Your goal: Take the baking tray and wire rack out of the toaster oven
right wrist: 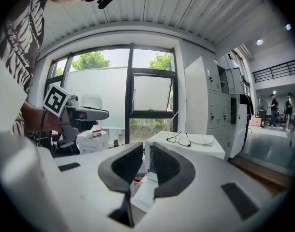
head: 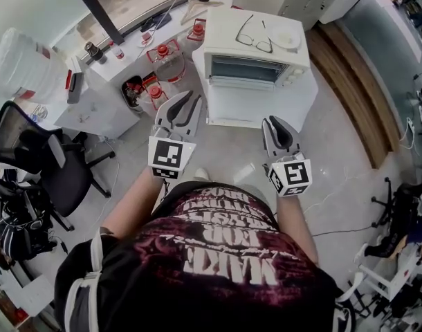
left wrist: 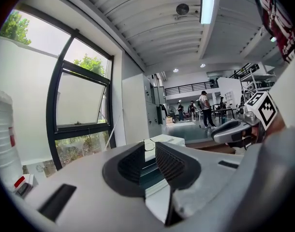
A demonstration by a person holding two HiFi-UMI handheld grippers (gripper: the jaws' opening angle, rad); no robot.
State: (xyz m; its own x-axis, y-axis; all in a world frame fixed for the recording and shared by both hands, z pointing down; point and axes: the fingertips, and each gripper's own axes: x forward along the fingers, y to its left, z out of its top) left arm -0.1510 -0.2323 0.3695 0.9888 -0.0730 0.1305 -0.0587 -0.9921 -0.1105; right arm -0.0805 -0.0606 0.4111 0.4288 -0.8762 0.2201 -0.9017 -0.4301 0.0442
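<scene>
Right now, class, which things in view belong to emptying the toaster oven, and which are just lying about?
Job: toaster oven, left gripper, right gripper; tray and rack inside cannot be made out.
Lying about: glasses, plate, red-capped bottles, office chair, water jug.

Our right gripper holds its two dark pads a narrow slot apart, and nothing is caught between them. Straight ahead, past the fingertips, we see the white toaster oven. Its door is dropped open and shows low in the slot between the fingers. On the oven's top, just beyond the right finger, lie a pair of glasses and a white plate. Out beyond the left finger our left gripper is held about level, its marker cube facing us, with a large window behind it.
</scene>
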